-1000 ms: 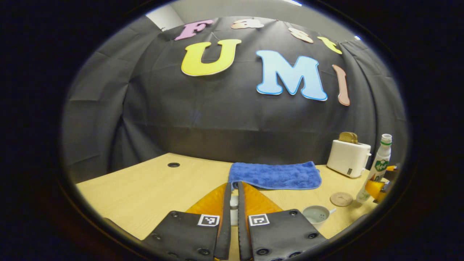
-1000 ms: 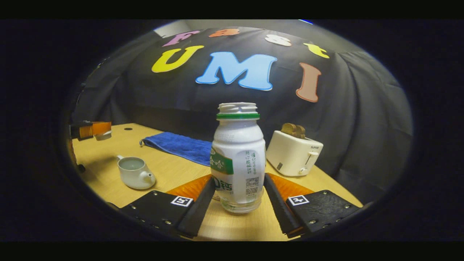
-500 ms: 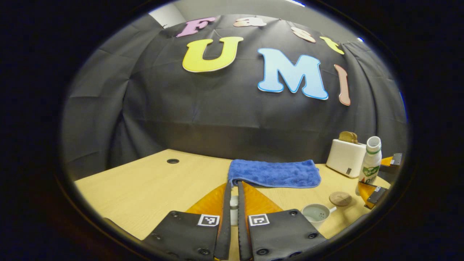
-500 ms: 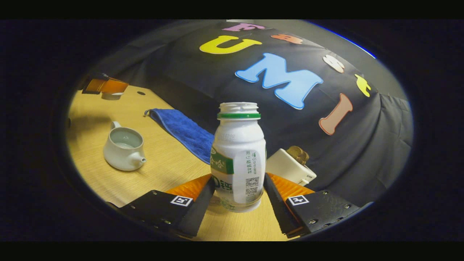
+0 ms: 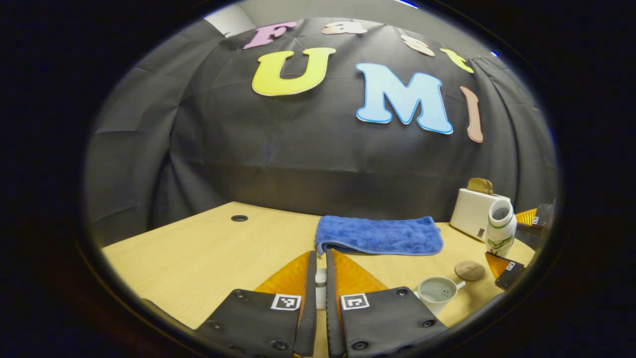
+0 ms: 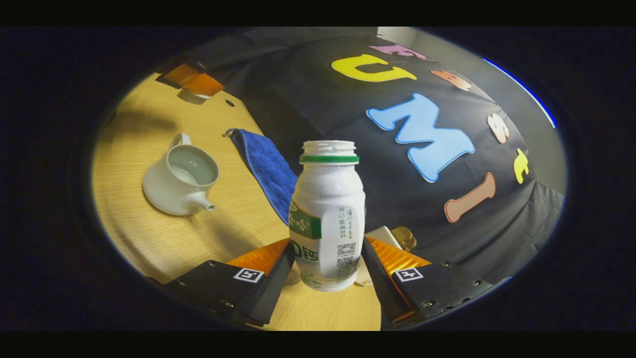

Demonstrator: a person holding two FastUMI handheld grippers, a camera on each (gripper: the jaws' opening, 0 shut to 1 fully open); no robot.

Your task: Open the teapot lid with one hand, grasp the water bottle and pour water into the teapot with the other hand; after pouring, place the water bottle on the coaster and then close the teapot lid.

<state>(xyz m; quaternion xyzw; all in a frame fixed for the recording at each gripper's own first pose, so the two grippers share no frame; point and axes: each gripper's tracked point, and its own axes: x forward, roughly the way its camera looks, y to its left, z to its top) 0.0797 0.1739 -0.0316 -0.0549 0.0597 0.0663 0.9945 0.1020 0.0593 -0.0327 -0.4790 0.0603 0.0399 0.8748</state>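
The worktop took up the lower half of the left gripper view, light wood with a small round hole toward its upper left. A blue towel lay folded across the middle, and a white toaster with toast poking out sat at the right edge.

In the right gripper view the whole scene sat tilted. The water bottle, uncapped, stood dead centre, and the right hand-held gripper had both fingers pressed against its lower sides. In the left gripper view that same bottle showed far right, leaning with its mouth angled toward the camera.

The teapot sat at the left of the right gripper view, open on top, spout pointing lower right. In the left gripper view it was low and right of centre, with the round coaster just beside it, to its upper right.

The left hand-held gripper was nearly closed, pinching something small and pale between its fingers. Pretty sure that was the lid, but most of it was hidden.
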